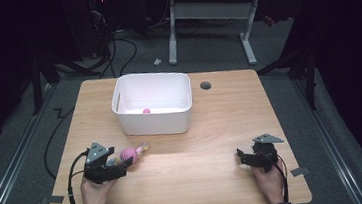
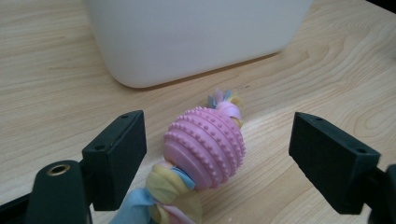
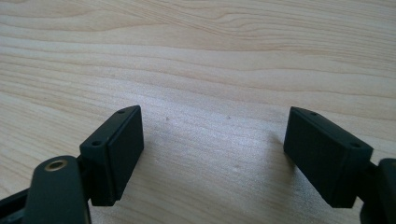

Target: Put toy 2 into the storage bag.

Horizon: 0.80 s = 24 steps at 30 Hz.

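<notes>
- Table (image 1: 216,179): light wood worktop with a dark round grommet hole (image 1: 205,85) near its far edge, right of centre
- White bin (image 1: 153,103): rectangular, open-topped, standing at the middle of the far half of the worktop; a slot handle shows in its left wall; a small pink ball (image 1: 146,111) lies on its floor near the front wall
- Rope toy (image 2: 205,148): pink studded rubber ball threaded on a braided pastel rope of yellow, blue and pink; lies on the worktop near the front-left corner, just in front of the bin's front wall; one rope end points toward the bin, the other runs back under the left gripper
- Left gripper (image 2: 217,156): held in the person's left hand at the front-left of the worktop, jaws wide apart; the pink ball sits between them, with a gap to the pads on either side, so the toy is not gripped
- Right gripper (image 3: 212,156): held in the person's right hand near the front-right corner, low over bare wood, jaws wide apart with nothing between them, well apart from the toy and the bin
</notes>
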Tool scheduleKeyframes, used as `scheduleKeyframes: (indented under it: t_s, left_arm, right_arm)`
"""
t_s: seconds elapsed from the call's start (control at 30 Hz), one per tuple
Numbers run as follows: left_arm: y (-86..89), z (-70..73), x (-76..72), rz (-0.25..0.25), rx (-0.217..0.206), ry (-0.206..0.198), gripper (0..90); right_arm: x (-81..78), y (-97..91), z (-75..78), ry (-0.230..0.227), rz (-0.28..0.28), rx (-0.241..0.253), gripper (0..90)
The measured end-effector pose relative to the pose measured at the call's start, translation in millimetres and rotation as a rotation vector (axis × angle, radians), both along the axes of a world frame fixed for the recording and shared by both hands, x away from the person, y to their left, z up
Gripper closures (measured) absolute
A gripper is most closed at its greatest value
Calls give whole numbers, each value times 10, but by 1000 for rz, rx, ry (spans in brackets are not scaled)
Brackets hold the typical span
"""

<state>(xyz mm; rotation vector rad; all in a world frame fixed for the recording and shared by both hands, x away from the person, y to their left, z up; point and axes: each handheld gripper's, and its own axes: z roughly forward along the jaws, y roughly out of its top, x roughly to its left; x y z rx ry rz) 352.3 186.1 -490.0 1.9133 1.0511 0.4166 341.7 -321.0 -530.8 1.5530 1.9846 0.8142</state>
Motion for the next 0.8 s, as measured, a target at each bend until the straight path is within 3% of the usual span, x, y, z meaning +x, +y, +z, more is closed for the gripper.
scheduleKeyframes:
  t_s: [0.3,0.47,0.8]
  left_arm:
    - [-47,-70,42,1,32,8,172]
    - [-93,-131,87,2,71,21,169]
    - [-127,-206,150,-2,91,36,170]
  right_arm:
    - [0,0,0,0,0,0,201]
    - [0,0,0,0,0,0,201]
    - [1,-1,0,-1,1,-1,201]
